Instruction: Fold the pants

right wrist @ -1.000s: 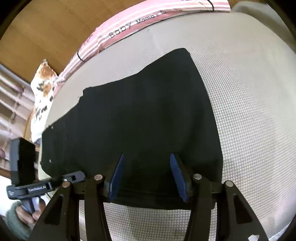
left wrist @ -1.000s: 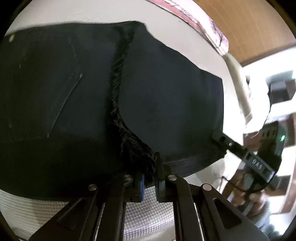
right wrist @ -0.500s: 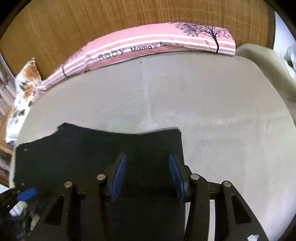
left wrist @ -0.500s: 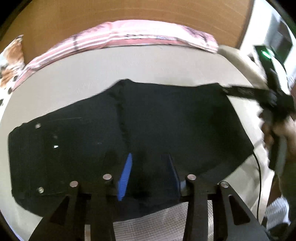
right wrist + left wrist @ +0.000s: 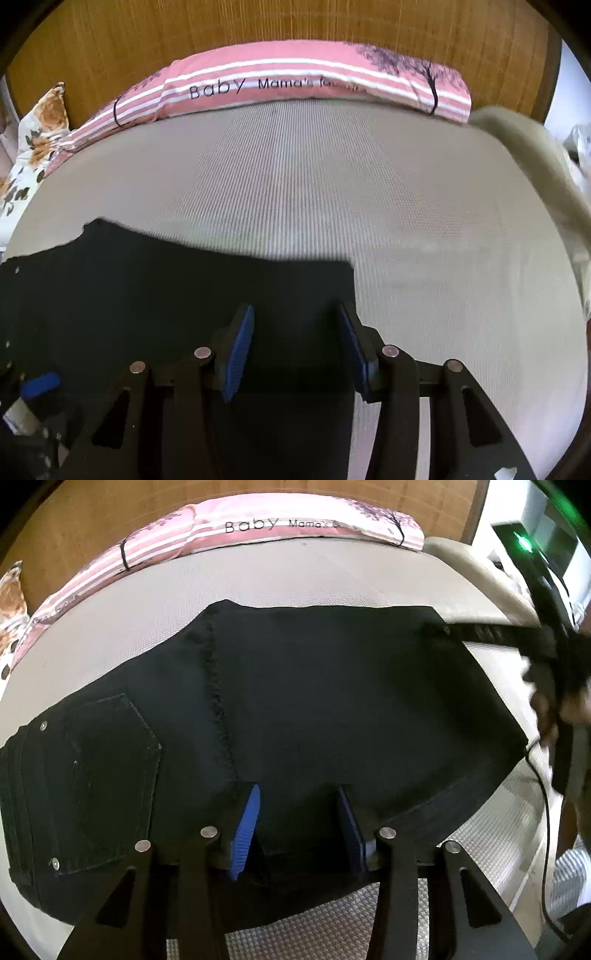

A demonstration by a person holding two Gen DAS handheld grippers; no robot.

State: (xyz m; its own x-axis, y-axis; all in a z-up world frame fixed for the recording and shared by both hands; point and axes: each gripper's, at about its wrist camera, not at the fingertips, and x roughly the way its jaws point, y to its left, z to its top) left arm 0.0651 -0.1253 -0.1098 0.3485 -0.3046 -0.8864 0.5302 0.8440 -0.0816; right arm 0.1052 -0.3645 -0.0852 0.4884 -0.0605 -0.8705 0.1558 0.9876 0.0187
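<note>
Two grippers hang over a pair of black pants point(image 5: 332, 709) that lies folded flat on a pale, finely woven bed cover point(image 5: 369, 203). From the left wrist view the pants fill the near half of the scene: a back pocket point(image 5: 107, 779) with small rivets sits at the left, a rough, frayed seam point(image 5: 216, 686) runs from far to near through the middle, and the right part is a smooth dark panel ending in a straight edge at the right.

Its jaws have just been opening, and the left gripper point(image 5: 299, 823) now stands partly apart above the near edge of the pants, blue pads point(image 5: 245, 830) clear of the cloth with nothing pinched between them. In the same view the right gripper point(image 5: 439, 629) reaches in from the right (blurred, held by a hand point(image 5: 554, 705)) with its tip at the far right corner of the pants.

The right wrist view shows the right gripper point(image 5: 295, 350) with its jaws likewise partly apart, over the right end of the pants point(image 5: 184, 295), no fabric between the pads.

Along the far side of the bed lies a pink striped pillow point(image 5: 295, 77) printed with lettering, against a wooden headboard point(image 5: 258, 29); a floral cushion point(image 5: 33, 147) sits at the far left.
</note>
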